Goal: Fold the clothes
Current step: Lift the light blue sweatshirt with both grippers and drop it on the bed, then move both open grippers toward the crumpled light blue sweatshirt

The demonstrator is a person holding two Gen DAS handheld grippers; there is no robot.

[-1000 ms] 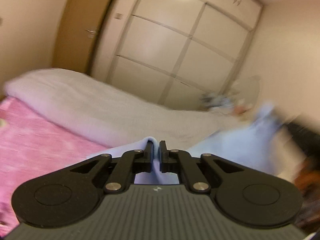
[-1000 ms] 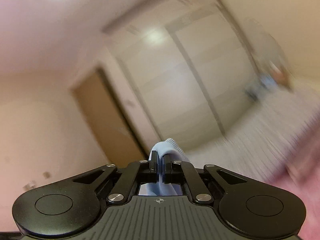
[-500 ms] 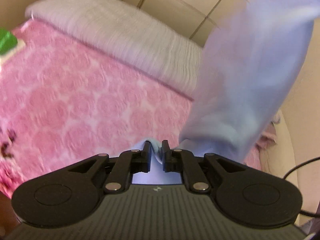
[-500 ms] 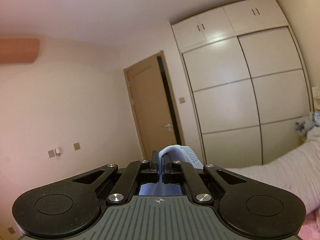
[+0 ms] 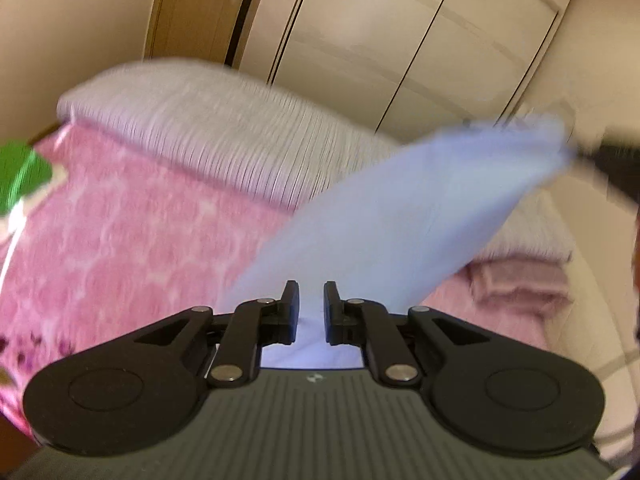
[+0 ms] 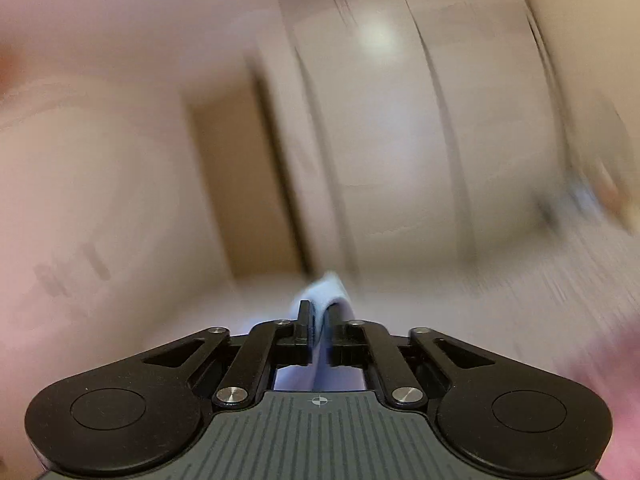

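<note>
Pale blue cloth [image 5: 400, 216] hangs stretched above the pink bed [image 5: 132, 232], my left gripper [image 5: 311, 307] parted around its edge, my right gripper [image 6: 319, 334] pinching a corner, so I should re-clamp left before lowering evenly.

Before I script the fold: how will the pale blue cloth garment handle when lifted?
Likely floppy: the pale blue cloth garment sags between grips. Probably light, swinging freely. May slip: the left gripper stands slightly apart.
</note>
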